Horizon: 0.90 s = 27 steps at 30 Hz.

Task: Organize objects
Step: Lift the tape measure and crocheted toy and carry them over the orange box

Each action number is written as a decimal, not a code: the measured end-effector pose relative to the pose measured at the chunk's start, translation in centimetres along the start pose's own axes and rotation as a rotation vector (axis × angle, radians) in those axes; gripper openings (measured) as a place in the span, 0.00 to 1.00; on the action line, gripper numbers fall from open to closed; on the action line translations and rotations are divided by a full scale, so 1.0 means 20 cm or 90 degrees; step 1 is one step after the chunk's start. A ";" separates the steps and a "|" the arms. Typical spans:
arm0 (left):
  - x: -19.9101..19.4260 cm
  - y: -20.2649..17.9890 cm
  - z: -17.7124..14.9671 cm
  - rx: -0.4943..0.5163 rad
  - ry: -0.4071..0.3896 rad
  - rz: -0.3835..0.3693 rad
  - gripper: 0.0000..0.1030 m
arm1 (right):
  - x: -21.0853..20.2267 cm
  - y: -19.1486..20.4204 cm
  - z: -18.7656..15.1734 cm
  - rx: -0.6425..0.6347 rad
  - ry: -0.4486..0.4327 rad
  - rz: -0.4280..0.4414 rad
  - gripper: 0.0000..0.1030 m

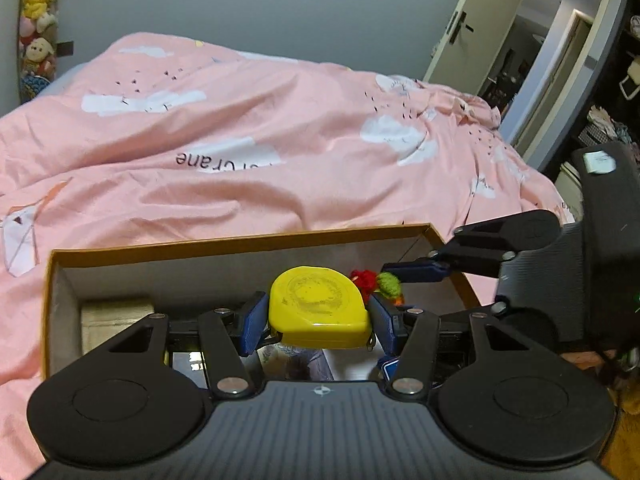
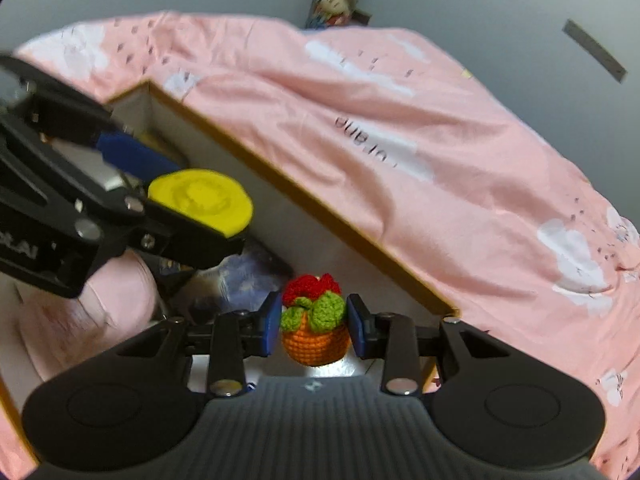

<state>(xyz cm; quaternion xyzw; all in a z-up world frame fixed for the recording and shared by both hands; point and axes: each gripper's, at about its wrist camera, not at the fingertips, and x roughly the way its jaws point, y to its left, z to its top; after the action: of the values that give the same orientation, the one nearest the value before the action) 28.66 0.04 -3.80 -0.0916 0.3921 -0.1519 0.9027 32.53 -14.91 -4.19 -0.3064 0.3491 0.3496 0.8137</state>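
Observation:
My left gripper (image 1: 318, 322) is shut on a yellow tape measure (image 1: 318, 306), its blue pads pressing both sides, held over the open cardboard box (image 1: 240, 242). The same tape measure (image 2: 200, 200) shows in the right wrist view, at the left. My right gripper (image 2: 314, 326) is shut on a small crocheted flower pot (image 2: 316, 326) with an orange base, green leaves and a red bloom. It hangs over the box's (image 2: 280, 184) right end. From the left wrist view the crocheted pot (image 1: 378, 282) and the right gripper's blue fingers (image 1: 416, 272) sit just right of the tape measure.
The box lies on a bed with a pink quilt (image 1: 260, 128) printed with white clouds. Inside the box are a pink soft item (image 2: 100, 308), printed cards or packets (image 1: 292, 362) and a wooden-looking block (image 1: 116, 316). A doorway (image 1: 532, 52) stands at the right, plush toys (image 1: 38, 20) at the left.

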 end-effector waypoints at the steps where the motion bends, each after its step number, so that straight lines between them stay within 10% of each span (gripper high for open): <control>1: 0.01 0.00 0.00 0.003 0.003 -0.001 0.61 | 0.03 0.01 0.00 -0.017 0.011 0.001 0.36; 13: 0.16 -0.04 0.01 0.016 0.052 -0.020 0.61 | 0.14 0.08 -0.08 -0.146 0.069 -0.015 0.37; 27: 0.22 -0.08 0.02 0.035 0.070 -0.016 0.61 | -0.26 0.01 -0.21 -0.096 -0.056 -0.080 0.49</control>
<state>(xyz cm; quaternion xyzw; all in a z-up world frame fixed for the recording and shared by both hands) 31.52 -2.96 -6.01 -0.0634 0.4360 -0.1786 0.8798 28.27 -19.73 -2.54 -0.3720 0.2660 0.3365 0.8232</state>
